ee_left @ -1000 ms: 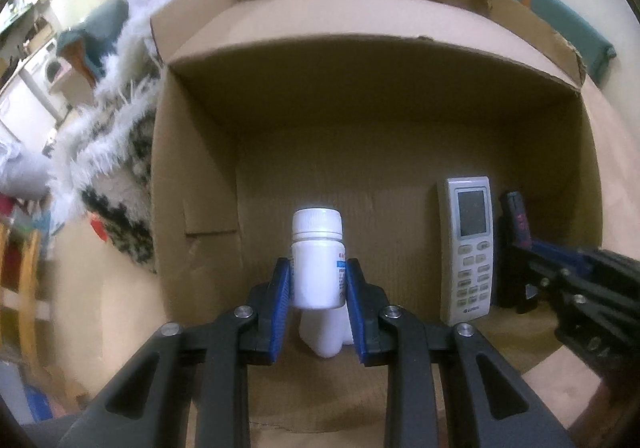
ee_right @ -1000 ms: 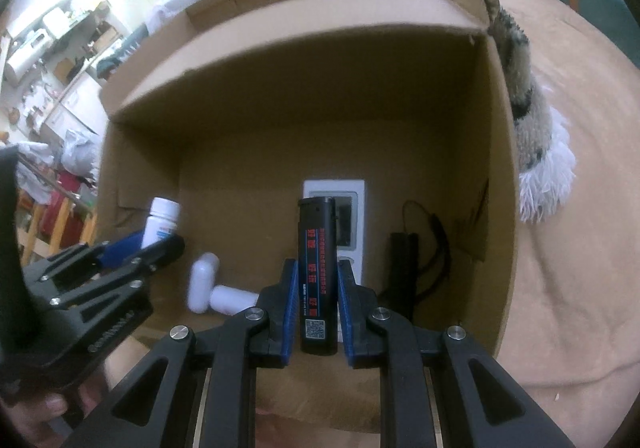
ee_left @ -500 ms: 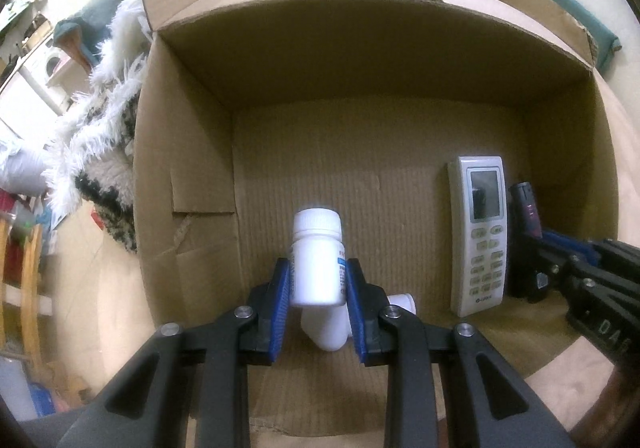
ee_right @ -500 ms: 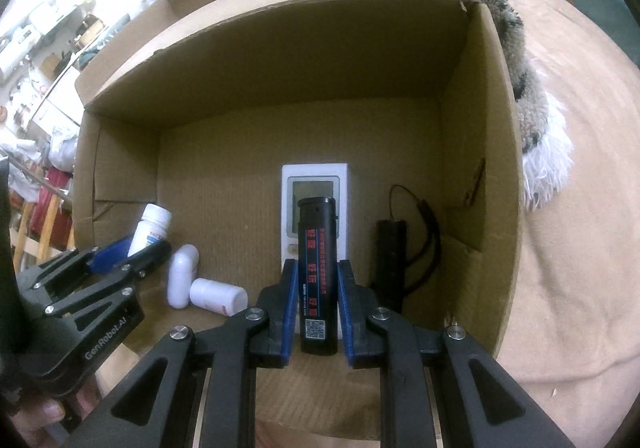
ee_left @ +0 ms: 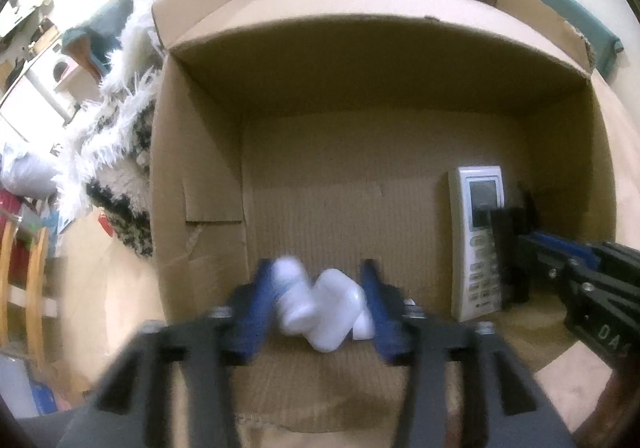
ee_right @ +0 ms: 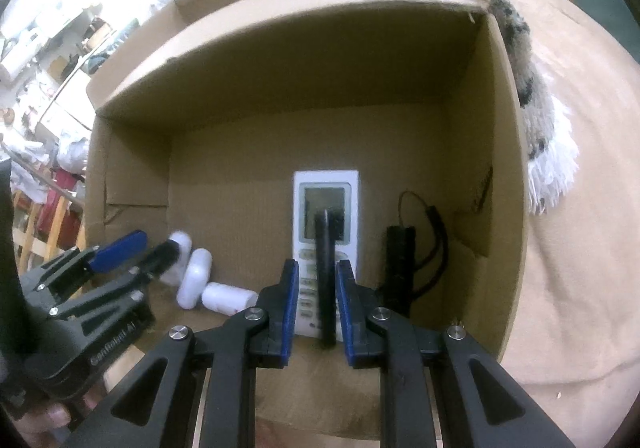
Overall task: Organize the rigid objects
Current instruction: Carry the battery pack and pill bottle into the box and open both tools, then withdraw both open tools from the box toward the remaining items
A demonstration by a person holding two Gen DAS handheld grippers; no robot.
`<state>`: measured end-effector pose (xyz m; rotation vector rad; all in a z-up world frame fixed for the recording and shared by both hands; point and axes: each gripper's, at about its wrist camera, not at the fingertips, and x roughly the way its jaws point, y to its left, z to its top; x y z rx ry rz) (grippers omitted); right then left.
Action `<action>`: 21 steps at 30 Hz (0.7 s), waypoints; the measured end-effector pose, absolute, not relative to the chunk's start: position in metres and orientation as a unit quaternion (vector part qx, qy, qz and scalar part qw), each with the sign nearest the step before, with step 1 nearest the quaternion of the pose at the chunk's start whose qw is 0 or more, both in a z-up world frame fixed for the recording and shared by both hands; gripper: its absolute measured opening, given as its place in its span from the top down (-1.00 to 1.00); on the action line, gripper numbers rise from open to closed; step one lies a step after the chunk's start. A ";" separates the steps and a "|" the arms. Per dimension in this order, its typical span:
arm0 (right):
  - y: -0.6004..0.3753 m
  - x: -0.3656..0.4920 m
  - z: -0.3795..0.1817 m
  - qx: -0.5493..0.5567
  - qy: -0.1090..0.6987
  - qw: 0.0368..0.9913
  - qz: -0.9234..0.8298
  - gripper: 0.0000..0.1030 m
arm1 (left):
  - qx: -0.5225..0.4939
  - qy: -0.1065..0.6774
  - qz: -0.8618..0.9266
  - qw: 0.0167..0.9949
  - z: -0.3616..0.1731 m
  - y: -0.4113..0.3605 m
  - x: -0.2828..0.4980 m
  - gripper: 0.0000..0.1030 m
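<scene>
1. Left gripper (ee_left: 316, 300): its fingers have just been opening and now stand spread. The white bottle (ee_left: 294, 298) pinched a second ago lies between them, unpressed, leaning on two other white bottles (ee_right: 208, 284) on the cardboard box (ee_left: 200, 176) floor, at its left side.
2. White remote (ee_right: 326, 208): lies flat mid-floor, unchanged.
3. Right gripper (ee_right: 318, 300): fingers appear parted beside the black battery stick (ee_right: 324, 268); contact cannot be confirmed. The stick now shows its narrow edge; release appears imminent.

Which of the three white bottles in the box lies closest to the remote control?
The bottle lying on its side, rightmost of the three; the middle one and the leftmost sit farther from the remote control.
</scene>
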<state>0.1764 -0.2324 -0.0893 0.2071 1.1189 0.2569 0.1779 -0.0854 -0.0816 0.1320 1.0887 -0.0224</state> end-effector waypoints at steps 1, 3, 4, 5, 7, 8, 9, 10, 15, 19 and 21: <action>-0.233 0.176 -0.088 0.102 0.525 0.836 0.124 0.57 | 0.062 0.513 -0.009 0.856 -0.078 -0.085 0.178 -0.20; -0.236 0.175 -0.083 0.112 0.518 0.838 0.129 0.13 | 0.062 0.503 -0.008 0.862 -0.071 -0.085 0.176 -0.22; -0.237 0.174 -0.082 0.116 0.514 0.840 0.132 -0.14 | 0.063 0.501 -0.008 0.863 -0.069 -0.085 0.176 -0.26; -0.239 0.173 -0.079 0.127 0.507 0.841 0.140 -0.30 | 0.063 0.499 -0.007 0.864 -0.068 -0.086 0.175 -0.28; -0.240 0.172 -0.072 0.135 0.499 0.843 0.149 -0.37 | 0.062 0.493 -0.006 0.868 -0.064 -0.085 0.173 -0.29; -0.239 0.171 -0.069 0.130 0.494 0.847 0.148 -0.41 | 0.062 0.491 -0.005 0.869 -0.063 -0.085 0.173 -0.29; -0.238 0.170 -0.066 0.128 0.488 0.850 0.150 -0.42 | 0.062 0.490 -0.004 0.869 -0.062 -0.084 0.172 -0.29; -0.238 0.169 -0.063 0.129 0.483 0.852 0.152 -0.43 | 0.063 0.489 -0.004 0.870 -0.061 -0.083 0.172 -0.30; -0.241 0.165 -0.052 0.138 0.473 0.857 0.152 -0.43 | 0.050 0.489 -0.002 0.871 -0.054 -0.075 0.168 -0.30; -0.244 0.157 -0.048 0.141 0.467 0.861 0.146 -0.43 | 0.051 0.487 0.004 0.872 -0.045 -0.071 0.161 -0.30; -0.245 0.152 -0.048 0.136 0.467 0.863 0.138 -0.43 | 0.062 0.482 0.001 0.874 -0.041 -0.073 0.154 -0.30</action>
